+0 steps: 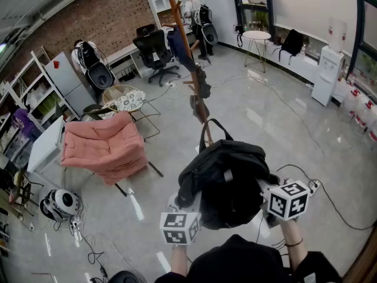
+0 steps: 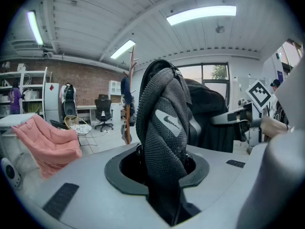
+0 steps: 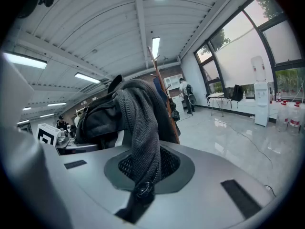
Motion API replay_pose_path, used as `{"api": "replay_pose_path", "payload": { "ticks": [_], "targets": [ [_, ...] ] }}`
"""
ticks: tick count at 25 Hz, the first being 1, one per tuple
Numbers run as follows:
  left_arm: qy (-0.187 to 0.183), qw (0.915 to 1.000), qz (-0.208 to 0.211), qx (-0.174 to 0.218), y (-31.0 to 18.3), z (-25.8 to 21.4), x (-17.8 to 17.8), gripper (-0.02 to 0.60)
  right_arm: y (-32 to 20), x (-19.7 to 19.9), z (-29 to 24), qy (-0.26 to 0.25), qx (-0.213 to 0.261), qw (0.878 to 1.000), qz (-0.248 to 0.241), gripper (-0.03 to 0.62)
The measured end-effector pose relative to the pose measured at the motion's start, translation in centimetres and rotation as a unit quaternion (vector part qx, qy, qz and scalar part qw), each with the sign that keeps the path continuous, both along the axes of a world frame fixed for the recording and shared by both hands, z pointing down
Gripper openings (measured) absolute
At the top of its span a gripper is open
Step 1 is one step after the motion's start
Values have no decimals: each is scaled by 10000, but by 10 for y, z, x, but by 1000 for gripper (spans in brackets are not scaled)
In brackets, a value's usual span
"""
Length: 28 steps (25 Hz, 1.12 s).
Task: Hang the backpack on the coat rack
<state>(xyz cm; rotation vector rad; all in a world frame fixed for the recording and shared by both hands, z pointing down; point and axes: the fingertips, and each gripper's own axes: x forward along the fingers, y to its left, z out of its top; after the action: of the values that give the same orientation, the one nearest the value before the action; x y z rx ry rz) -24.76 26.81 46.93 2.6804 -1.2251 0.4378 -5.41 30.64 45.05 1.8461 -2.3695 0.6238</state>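
Observation:
A black backpack (image 1: 227,181) hangs in the air between my two grippers, in front of a tall wooden coat rack (image 1: 194,81) that stands on the floor beyond it. My left gripper (image 1: 187,208) is shut on the backpack's mesh shoulder strap (image 2: 164,142), which bears a white logo. My right gripper (image 1: 268,199) is shut on the other mesh strap (image 3: 140,142), with a buckle low in its jaws. The rack (image 2: 128,99) carries dark clothes; its pole (image 3: 164,92) rises behind the bag. The backpack's top handle (image 1: 213,131) points toward the rack.
A pink cushioned chair (image 1: 106,146) and a round wire table (image 1: 125,100) stand left of the rack. Office chairs (image 1: 154,50), desks and people sit at the back. A white side table (image 1: 257,37) and water dispenser (image 1: 327,72) are at right. Cables (image 1: 306,134) run over the floor.

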Motion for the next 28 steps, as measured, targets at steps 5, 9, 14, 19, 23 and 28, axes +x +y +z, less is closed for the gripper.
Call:
{"api": "replay_pose_path", "payload": {
  "ticks": [5,9,14,19,23,28],
  "targets": [
    [-22,10000,-13,-14,1,2,-1,129,0,0,3,-8,-17,10000,-2,29],
    [-49,10000,-38,-29,-3,5,4,129,-4,4,6,-28,-35,10000,-12,29],
    [-65,9999,-112,-100,-5,11,9,127,-8,9,13,-35,-109,9999,-58,31],
    [-66,9996,-208,-157,-6,14,19,128,-14,20,13,-78,-132,9998,-151,31],
    [-57,9993,-321,-205,-13,10,40,129,-28,40,6,-86,-150,9996,-240,31],
    [-68,9987,-412,-278,-25,12,48,128,-45,50,7,-130,-177,9994,-279,31]
  ]
}}
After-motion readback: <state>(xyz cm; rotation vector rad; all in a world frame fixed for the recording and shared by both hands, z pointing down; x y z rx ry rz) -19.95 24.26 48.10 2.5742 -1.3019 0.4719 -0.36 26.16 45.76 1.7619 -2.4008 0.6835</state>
